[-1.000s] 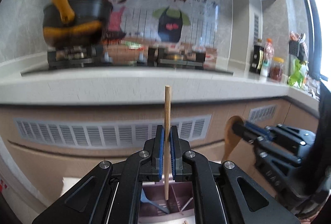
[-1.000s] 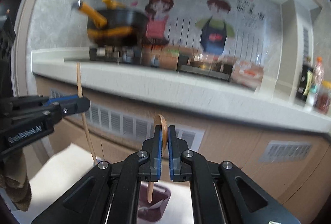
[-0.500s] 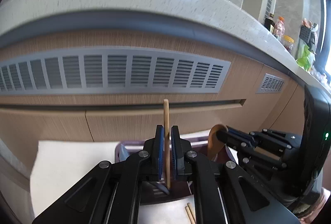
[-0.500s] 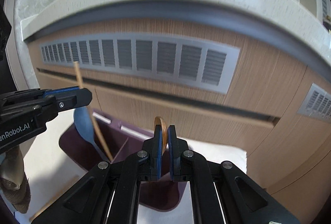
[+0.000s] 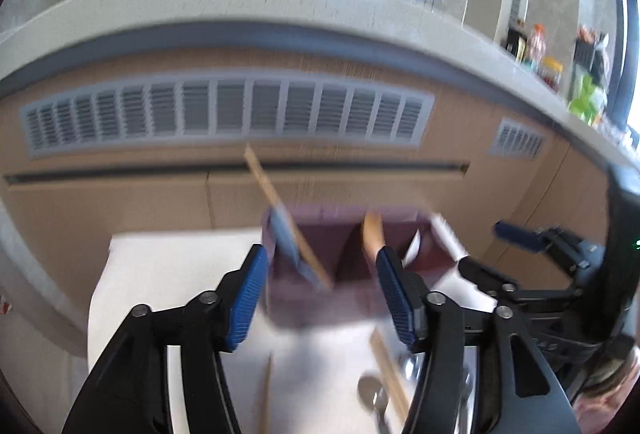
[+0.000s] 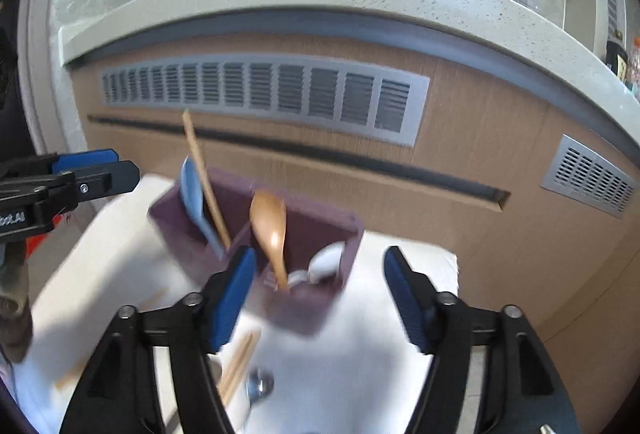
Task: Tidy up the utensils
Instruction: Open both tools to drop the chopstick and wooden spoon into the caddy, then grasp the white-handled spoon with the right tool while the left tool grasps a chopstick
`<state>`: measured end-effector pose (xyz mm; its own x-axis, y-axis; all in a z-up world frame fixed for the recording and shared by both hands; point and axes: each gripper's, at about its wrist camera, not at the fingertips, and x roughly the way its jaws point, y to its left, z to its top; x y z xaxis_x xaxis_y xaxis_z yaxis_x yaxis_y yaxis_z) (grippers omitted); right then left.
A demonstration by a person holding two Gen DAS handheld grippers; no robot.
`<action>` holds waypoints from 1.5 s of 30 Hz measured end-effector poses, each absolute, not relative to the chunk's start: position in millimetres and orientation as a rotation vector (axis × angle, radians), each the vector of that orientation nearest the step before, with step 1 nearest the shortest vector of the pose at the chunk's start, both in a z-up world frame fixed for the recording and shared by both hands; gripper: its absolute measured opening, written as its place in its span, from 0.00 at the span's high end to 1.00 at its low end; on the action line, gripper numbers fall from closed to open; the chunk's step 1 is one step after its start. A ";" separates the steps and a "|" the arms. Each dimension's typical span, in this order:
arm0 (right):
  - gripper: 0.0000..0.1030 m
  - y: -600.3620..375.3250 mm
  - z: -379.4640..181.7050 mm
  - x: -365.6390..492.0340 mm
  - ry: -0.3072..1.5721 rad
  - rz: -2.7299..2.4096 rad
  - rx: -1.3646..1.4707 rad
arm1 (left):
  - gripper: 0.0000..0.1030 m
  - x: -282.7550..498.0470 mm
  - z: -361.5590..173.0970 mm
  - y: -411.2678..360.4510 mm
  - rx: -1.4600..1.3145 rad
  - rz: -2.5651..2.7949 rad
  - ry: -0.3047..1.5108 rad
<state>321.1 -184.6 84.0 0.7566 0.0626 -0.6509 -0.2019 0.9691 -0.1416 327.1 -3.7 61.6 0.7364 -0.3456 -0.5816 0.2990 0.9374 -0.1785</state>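
A purple utensil holder [image 6: 316, 306] stands on a white cloth [image 6: 380, 374]; it also shows in the left wrist view [image 5: 320, 298]. In it lean a wooden chopstick [image 6: 204, 177], a blue spoon [image 6: 192, 193], a wooden spoon [image 6: 272, 230] and a white spoon [image 6: 326, 262]. The chopstick [image 5: 280, 209] and wooden spoon [image 5: 374, 234] show in the left wrist view too. My left gripper [image 5: 320, 298] is open and empty just in front of the holder. My right gripper [image 6: 318, 298] is open and empty at the holder's near side.
Loose chopsticks [image 6: 240, 358] and a metal spoon [image 6: 258, 384] lie on the cloth in front of the holder. More chopsticks [image 5: 388, 370] and metal spoons [image 5: 374, 394] show in the left wrist view. A wooden cabinet front [image 6: 460, 137] with vents rises close behind.
Both grippers opened. The chopstick left my left gripper and the wooden spoon left my right one; both now lean in the holder. Both grippers have drawn back a little.
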 end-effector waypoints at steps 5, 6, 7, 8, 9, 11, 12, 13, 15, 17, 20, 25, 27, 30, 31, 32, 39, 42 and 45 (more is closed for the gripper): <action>0.16 -177.5 61.3 285.9 0.713 0.125 -0.278 | 0.33 294.5 17.3 -0.1 -0.094 -0.325 0.787; 0.12 -176.1 58.7 281.6 0.724 0.130 -0.276 | 0.31 287.8 7.6 0.2 -0.098 -0.317 0.815; 0.08 -175.7 52.4 276.5 0.742 0.132 -0.273 | 0.30 280.5 -2.4 -0.1 -0.099 -0.306 0.845; 0.07 -174.9 47.1 270.8 0.754 0.132 -0.273 | 0.29 272.8 -11.4 -0.6 -0.095 -0.296 0.870; 0.06 -174.1 41.7 265.6 0.763 0.132 -0.275 | 0.29 265.1 -19.0 -0.7 -0.090 -0.292 0.884; 0.03 -169.5 30.1 252.6 0.784 0.131 -0.299 | 0.29 253.2 -29.3 -0.2 -0.082 -0.281 0.899; 0.02 -166.4 26.5 246.4 0.790 0.131 -0.315 | 0.29 246.5 -33.9 0.9 -0.077 -0.271 0.904; 0.02 -163.0 21.4 239.0 0.798 0.136 -0.331 | 0.29 241.2 -36.8 2.7 -0.073 -0.264 0.905; 0.02 -160.6 13.9 227.8 0.820 0.168 -0.327 | 0.28 232.7 -41.2 8.6 -0.068 -0.239 0.904; 0.02 -164.1 7.7 218.5 0.852 0.219 -0.271 | 0.28 229.1 -42.8 16.3 -0.069 -0.221 0.906; 0.20 -168.8 0.6 209.7 0.900 0.250 -0.210 | 0.27 228.8 -48.1 34.2 -0.113 -0.196 0.925; 0.56 -173.8 -9.7 204.5 0.967 0.274 -0.140 | 0.27 234.1 -58.9 54.1 -0.182 -0.160 0.964; 0.64 -172.2 -14.6 201.8 0.987 0.293 -0.132 | 0.27 234.1 -62.1 55.5 -0.188 -0.160 0.976; 0.72 -165.9 -19.6 200.0 0.989 0.301 -0.160 | 0.27 233.4 -64.6 52.1 -0.181 -0.172 0.990; 0.72 -162.8 -21.2 199.1 0.989 0.302 -0.177 | 0.27 233.0 -65.0 50.8 -0.180 -0.176 0.993; 0.72 -160.4 -22.4 199.2 0.988 0.298 -0.193 | 0.27 232.9 -65.5 49.6 -0.178 -0.179 0.997; 0.80 -167.3 0.3 196.3 0.920 0.255 -0.235 | 0.27 236.8 -71.4 45.7 -0.177 -0.199 1.032; 0.80 -178.8 23.8 199.6 0.861 0.229 -0.223 | 0.27 239.2 -77.3 43.3 -0.206 -0.224 1.076; 0.80 -189.8 43.0 207.3 0.822 0.205 -0.201 | 0.26 237.3 -76.1 34.3 -0.208 -0.274 1.091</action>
<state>207.3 -189.8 43.0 0.6635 0.1028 -0.7411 -0.2579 0.9612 -0.0975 237.3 34.3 -76.1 0.4332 -0.3197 -0.8427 0.1163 0.9470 -0.2995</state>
